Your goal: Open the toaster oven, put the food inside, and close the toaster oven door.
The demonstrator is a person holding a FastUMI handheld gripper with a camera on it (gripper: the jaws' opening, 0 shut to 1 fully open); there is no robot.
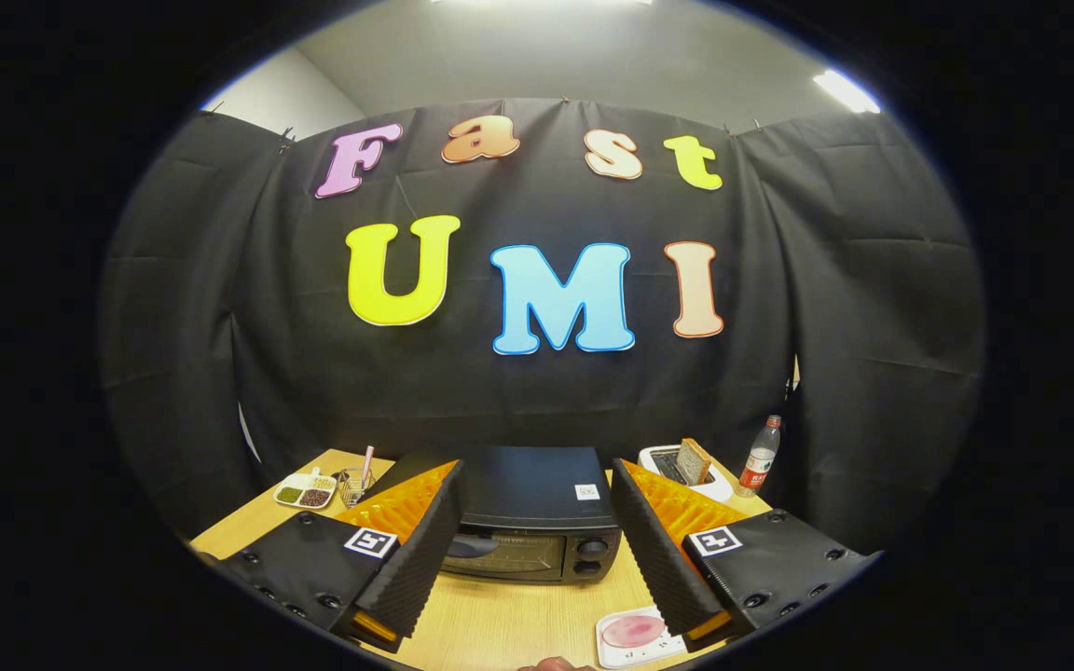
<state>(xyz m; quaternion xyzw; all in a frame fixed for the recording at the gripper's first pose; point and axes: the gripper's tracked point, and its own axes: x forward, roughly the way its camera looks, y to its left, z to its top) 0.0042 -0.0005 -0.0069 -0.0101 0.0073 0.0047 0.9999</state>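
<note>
Two fingers spread wide, gripper [537, 545] framing the closed toaster oven [530, 522] on the table [518, 624]; likely lining up for the door handle [476, 547].

**No legible words, only coded marks**

A small square code sticker [587, 491] sits on the toaster oven [528, 522], on its top towards the right. The gripper [534, 471] stands spread wide on either side of the oven, and each finger carries a square black-and-white marker [370, 541] [715, 540]. Right of the oven, the print on the bottle [760, 457] label is too small to read.
</note>
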